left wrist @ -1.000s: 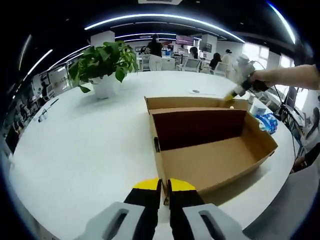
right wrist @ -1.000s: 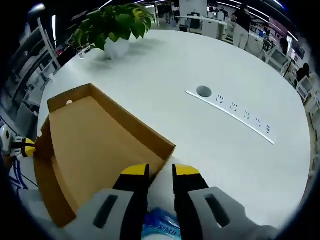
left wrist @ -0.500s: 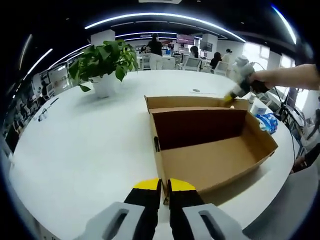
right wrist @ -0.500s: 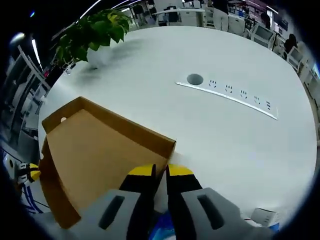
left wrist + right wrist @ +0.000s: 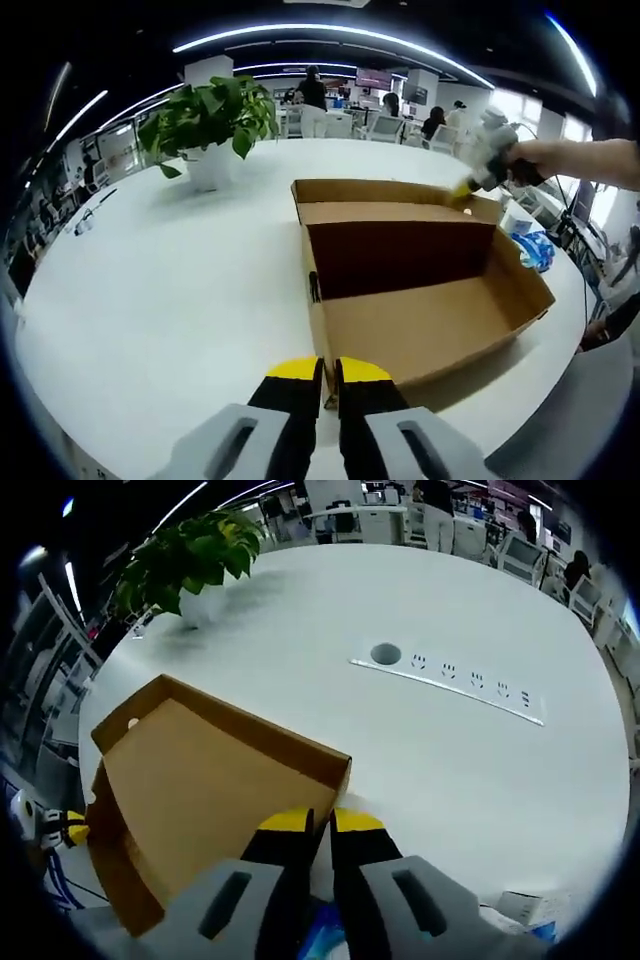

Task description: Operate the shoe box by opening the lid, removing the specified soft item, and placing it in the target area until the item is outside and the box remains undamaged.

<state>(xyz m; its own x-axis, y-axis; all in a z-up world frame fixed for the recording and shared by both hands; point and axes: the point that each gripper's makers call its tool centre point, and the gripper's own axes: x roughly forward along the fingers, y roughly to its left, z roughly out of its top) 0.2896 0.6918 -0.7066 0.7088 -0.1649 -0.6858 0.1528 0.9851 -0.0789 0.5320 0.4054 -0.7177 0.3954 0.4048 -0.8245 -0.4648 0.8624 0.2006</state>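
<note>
Hiding lid point(image 5: 215, 780) edge: right gripper point(image 5: 320, 825).

The shoe box point(image 5: 420, 290) is plain brown cardboard on a white tabletop point(image 5: 170, 280). Each gripper point(image 5: 327, 375) has yellow-tipped black jaws. The plant point(image 5: 205, 115) is green in a white pot.

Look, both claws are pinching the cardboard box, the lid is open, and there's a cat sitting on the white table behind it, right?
Not a cat. Behind the box there's a potted plant on the table, as the left gripper view shows. The rest fits: the lid is open, the left claw pinches the box's near wall, and the right claw pinches the lid's edge.
</note>
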